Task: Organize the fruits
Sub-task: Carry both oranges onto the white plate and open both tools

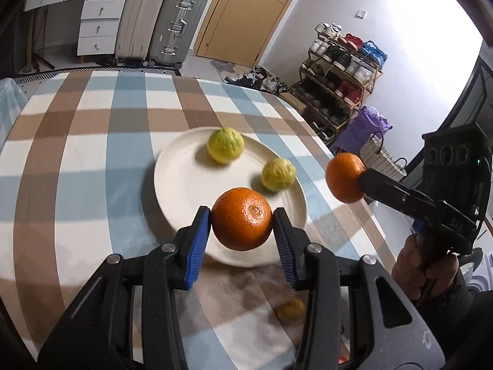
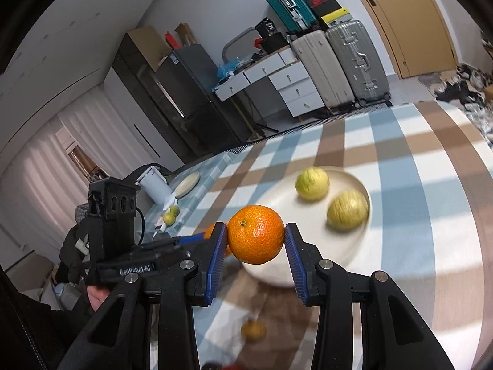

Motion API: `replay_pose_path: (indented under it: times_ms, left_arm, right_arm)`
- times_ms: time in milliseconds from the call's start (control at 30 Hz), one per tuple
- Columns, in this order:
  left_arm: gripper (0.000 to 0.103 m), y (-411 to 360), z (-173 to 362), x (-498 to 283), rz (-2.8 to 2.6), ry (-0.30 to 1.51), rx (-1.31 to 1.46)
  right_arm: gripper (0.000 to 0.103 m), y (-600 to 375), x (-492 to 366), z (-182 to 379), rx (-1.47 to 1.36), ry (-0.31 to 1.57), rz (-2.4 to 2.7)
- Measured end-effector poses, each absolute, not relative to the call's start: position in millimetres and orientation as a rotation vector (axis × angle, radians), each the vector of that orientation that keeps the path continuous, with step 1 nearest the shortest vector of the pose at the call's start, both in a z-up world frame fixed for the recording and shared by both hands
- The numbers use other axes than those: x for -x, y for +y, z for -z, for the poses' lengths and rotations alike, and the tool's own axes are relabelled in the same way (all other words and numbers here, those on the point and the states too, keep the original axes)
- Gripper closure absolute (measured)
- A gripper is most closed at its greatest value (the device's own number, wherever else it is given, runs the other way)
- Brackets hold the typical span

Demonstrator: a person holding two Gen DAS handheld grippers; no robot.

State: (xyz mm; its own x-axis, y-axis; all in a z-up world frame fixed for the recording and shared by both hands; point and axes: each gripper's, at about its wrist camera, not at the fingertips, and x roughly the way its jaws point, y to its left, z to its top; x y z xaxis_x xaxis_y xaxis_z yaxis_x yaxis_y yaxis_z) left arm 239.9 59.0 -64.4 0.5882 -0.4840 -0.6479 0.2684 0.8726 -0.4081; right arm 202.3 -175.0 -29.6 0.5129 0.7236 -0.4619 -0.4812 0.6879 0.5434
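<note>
My left gripper [image 1: 242, 220] is shut on an orange [image 1: 242, 219] and holds it above the near rim of a white plate [image 1: 181, 185]. Two yellow-green fruits [image 1: 225, 145] [image 1: 278, 174] lie on the plate. My right gripper [image 2: 255, 239] is shut on another orange [image 2: 255, 238], also above the plate's [image 2: 277, 274] near edge; that orange shows in the left wrist view [image 1: 345, 177] at the right. The two green fruits [image 2: 311, 183] [image 2: 347, 210] show beyond it. A small yellow-orange fruit [image 1: 291, 308] [image 2: 253, 330] lies on the cloth below the grippers.
The table has a blue, brown and white checked cloth [image 1: 92, 154]. Its right edge [image 1: 311, 123] drops to a shoe rack [image 1: 342, 77] and bags. A white jug [image 2: 154, 185], a round dish [image 2: 186, 183] and small green fruits [image 2: 171, 214] stand at the far left.
</note>
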Motion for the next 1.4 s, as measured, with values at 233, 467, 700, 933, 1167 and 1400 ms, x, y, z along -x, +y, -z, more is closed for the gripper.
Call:
replay_pose_path:
  times_ms: [233, 467, 700, 933, 1167, 1400]
  left_arm:
    - [0.064, 60, 65, -278, 0.418, 0.83, 0.274]
    - [0.064, 61, 81, -306, 0.405, 0.852, 0.267]
    - [0.064, 65, 101, -319, 0.383, 0.883, 0.285]
    - [0.064, 64, 111, -323, 0.374, 0.891, 0.28]
    - [0.064, 64, 118, -327, 0.352, 0.888, 0.276]
    - [0.062, 64, 113, -323, 0.351, 0.855, 0.251]
  right_arm:
    - [0.064, -156, -257, 31, -0.371, 0.748, -0.754]
    - [0.064, -133, -297, 46, -0.382, 0.81, -0.754]
    - [0.064, -110, -320, 61, -0.366, 0.876, -0.755]
    - [0.064, -93, -333, 72, -0.333, 0.927, -0.722]
    - [0.063, -88, -336, 84, -0.337, 0.953, -0.678]
    - [0.063, -85, -334, 87, -0.343, 0.958, -0.673]
